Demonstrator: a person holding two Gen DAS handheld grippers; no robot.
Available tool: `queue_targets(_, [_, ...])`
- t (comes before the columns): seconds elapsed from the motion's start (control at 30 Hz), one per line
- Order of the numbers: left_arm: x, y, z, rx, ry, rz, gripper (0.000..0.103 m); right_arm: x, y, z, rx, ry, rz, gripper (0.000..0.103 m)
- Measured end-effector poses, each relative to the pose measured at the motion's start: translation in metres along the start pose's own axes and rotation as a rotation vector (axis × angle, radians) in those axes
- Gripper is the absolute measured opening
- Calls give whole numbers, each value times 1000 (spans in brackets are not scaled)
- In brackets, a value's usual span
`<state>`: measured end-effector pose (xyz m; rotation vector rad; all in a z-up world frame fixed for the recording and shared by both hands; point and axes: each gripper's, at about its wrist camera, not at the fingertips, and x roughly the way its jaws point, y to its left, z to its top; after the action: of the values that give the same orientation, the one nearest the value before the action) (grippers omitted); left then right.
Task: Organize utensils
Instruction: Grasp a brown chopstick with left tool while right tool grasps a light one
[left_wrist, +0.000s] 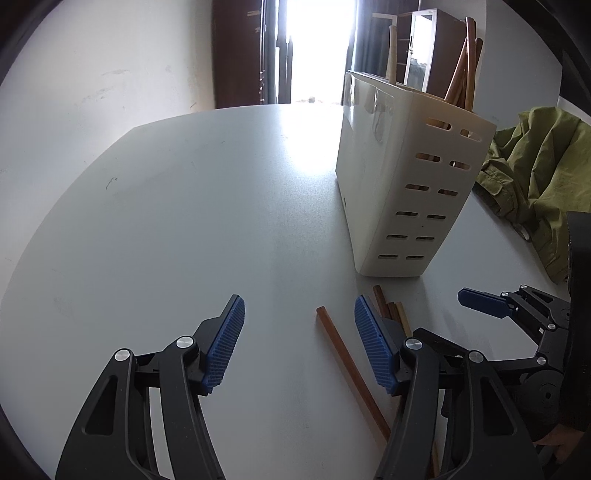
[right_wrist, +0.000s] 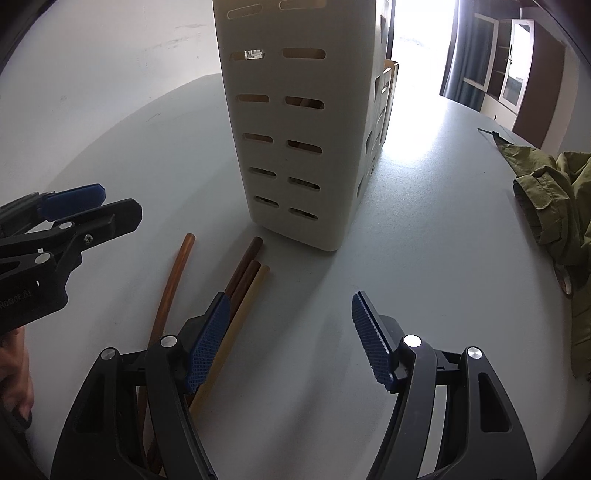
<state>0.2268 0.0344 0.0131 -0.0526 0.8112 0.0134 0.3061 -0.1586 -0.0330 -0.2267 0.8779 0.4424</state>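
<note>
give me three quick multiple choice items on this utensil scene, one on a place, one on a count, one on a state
1. Where do the loose sticks lie?
A. on the table in front of the holder
B. on the green jacket
C. inside the holder

2. How many loose sticks lie on the table?
A. one
B. four
C. seven

3. The right hand-held gripper is
A. shut on a stick
B. open and empty
C. shut on the jacket

Key: 1 A, they lie before the white holder; 2 B, the right wrist view shows four; 3 B, its pads stand apart over bare table.
</note>
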Motion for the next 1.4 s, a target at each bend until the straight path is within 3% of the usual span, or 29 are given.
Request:
queue_targets(0.77, [38, 0, -4, 28, 120, 2, 56, 13, 3, 6, -1, 62, -37, 68])
queue_targets(1.03, [51, -4, -6, 33, 163, -10, 52, 15, 5, 11, -19, 66, -20, 50])
queue_targets(1.17, [55, -9, -7, 54, 170, 8, 44, 14, 7, 11, -38, 62, -6, 44])
queue_targets(1.23, [56, -11, -7, 51, 170, 10, 39, 14, 7, 11, -45, 61, 5, 35])
queue_targets(1.4, [59, -14, -5, 65, 168, 21, 14, 13, 6, 11, -51, 58, 17, 22])
